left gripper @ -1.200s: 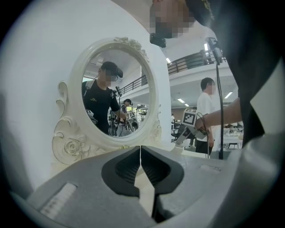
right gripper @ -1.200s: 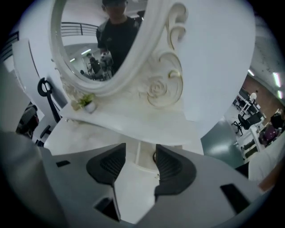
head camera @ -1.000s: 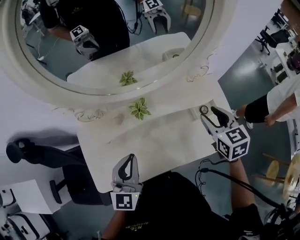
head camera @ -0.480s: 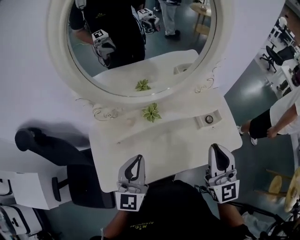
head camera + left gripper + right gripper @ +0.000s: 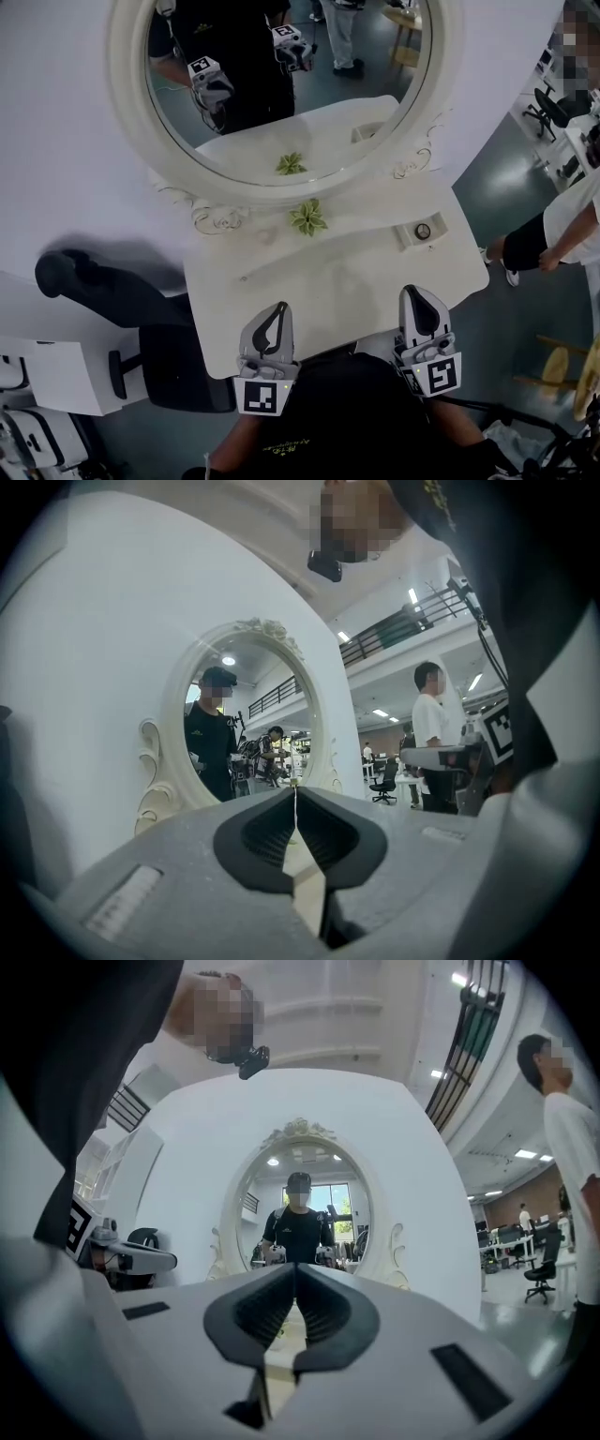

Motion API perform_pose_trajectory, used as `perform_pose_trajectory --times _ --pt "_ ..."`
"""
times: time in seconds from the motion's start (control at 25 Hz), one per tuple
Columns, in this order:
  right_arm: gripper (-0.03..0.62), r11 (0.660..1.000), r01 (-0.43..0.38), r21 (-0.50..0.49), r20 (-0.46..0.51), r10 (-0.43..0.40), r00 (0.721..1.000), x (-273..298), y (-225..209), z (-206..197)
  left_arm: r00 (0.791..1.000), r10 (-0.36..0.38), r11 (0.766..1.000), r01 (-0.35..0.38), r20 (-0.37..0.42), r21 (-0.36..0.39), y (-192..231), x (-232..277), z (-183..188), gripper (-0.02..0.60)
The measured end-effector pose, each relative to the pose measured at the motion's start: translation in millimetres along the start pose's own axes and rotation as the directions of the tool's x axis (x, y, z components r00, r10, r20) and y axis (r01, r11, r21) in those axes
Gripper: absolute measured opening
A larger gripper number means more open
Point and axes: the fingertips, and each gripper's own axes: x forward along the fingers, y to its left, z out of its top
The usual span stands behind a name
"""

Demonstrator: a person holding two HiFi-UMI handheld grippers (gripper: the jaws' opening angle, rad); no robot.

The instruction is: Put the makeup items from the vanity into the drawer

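Note:
The white vanity top (image 5: 328, 281) stands below an oval mirror (image 5: 281, 94). At its right rear, a small round makeup item (image 5: 423, 231) lies in a small white open box (image 5: 409, 236). My left gripper (image 5: 279, 311) is shut and empty at the front edge, left of centre. My right gripper (image 5: 415, 294) sits at the front edge on the right, well short of the box; its jaws have just closed with nothing between them. In the left gripper view the gripper (image 5: 294, 794) has its tips together, facing the mirror (image 5: 248, 724). In the right gripper view the gripper (image 5: 294, 1269) also faces the mirror (image 5: 300, 1213).
A green flower ornament (image 5: 307, 217) sits at the vanity's back centre. A black office chair (image 5: 103, 291) stands left of the vanity, with a white cabinet (image 5: 47, 375) below it. A person (image 5: 553, 234) stands at the right, also in the left gripper view (image 5: 433, 733).
My right gripper drew back from the small box at the right rear to the front edge, and its jaws went from open to shut. The left gripper rose slightly.

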Motion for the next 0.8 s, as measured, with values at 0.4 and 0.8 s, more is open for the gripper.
perform_pose_trajectory --times 0.4,0.8 --pt "0.006 1.000 0.007 -0.002 0.004 -0.007 1.000 2.3 0.2 0.5 1.000 0.002 1.000 -0.002 0.005 -0.007 0.4 2.9 2.8 0.021" --pt "0.003 1.000 -0.001 -0.011 -0.025 0.001 1.000 10.1 -2.0 -9.1 1.000 -0.001 1.000 0.001 0.015 0.008 0.7 7.1 8.9 0.021"
